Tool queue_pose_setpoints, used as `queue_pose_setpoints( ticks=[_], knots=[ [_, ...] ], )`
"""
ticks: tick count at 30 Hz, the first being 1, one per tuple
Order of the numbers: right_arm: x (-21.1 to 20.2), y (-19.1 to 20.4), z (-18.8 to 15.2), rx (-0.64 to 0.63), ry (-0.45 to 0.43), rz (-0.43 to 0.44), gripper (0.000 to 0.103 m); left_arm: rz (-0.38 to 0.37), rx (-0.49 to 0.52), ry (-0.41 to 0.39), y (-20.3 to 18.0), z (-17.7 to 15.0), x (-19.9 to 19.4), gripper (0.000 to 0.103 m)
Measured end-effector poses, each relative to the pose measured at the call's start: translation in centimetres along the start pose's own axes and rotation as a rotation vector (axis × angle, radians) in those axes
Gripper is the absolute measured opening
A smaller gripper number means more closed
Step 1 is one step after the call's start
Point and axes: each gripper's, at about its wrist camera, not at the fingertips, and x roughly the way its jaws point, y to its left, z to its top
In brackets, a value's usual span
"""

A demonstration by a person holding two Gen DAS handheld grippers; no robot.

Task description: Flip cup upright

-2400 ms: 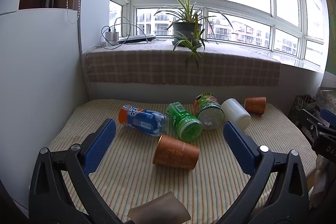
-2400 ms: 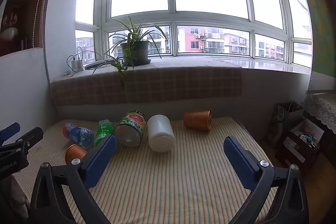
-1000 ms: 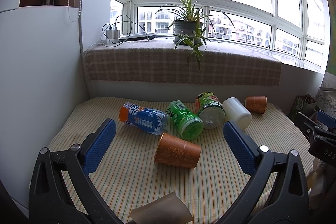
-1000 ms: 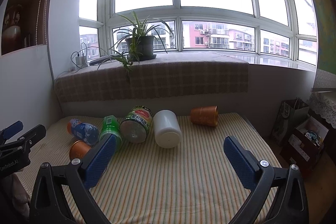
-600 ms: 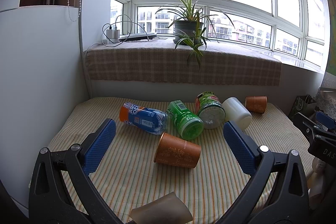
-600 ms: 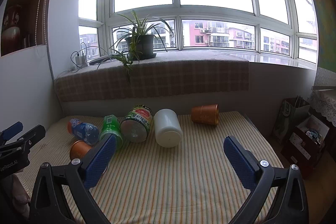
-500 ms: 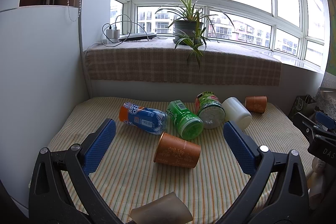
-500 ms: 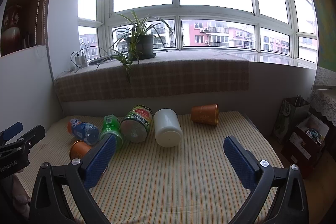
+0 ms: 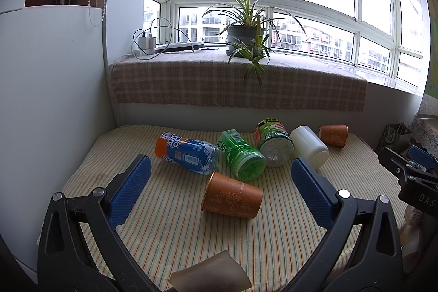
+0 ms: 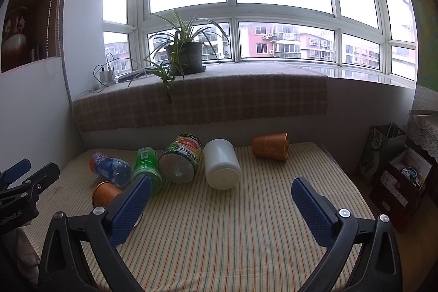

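Copper-coloured card forms the near cup [image 9: 232,195], which lies on its side on the striped bed cover [image 9: 175,231], just in front of the green bottle [image 9: 241,155] and the blue-labelled bottle [image 9: 189,151]. Its long axis runs left to right, tilted slightly away at the left. Whether the left end is the mouth or the base cannot be told.

The left gripper [image 9: 220,189] is held with its fingers [image 9: 128,194] wide apart, and the cup sits between them, ahead of the tips. The right gripper [image 10: 219,211] is likewise spread and empty; from it the near cup [image 10: 105,193] is seen far to the left, partly hidden by the left finger. The left gripper is therefore judged the nearer.

A second copper cup [image 10: 271,147] lies on its side at the far right, beside the white jar [image 10: 221,167].

Compared with the earlier frames, almost nothing differs: both grippers remain open and the cup has not been moved.
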Motion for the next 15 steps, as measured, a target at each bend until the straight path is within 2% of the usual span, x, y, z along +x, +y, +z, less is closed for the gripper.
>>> queue_pose_setpoints(
  ticks=[15],
  knots=[
    [2.2, 1.0, 0.3, -0.015, 0.050, 0.042, 0.103, 0.004, 0.000, 0.011, 0.6, -1.6, 1.1, 0.103]
  ],
)
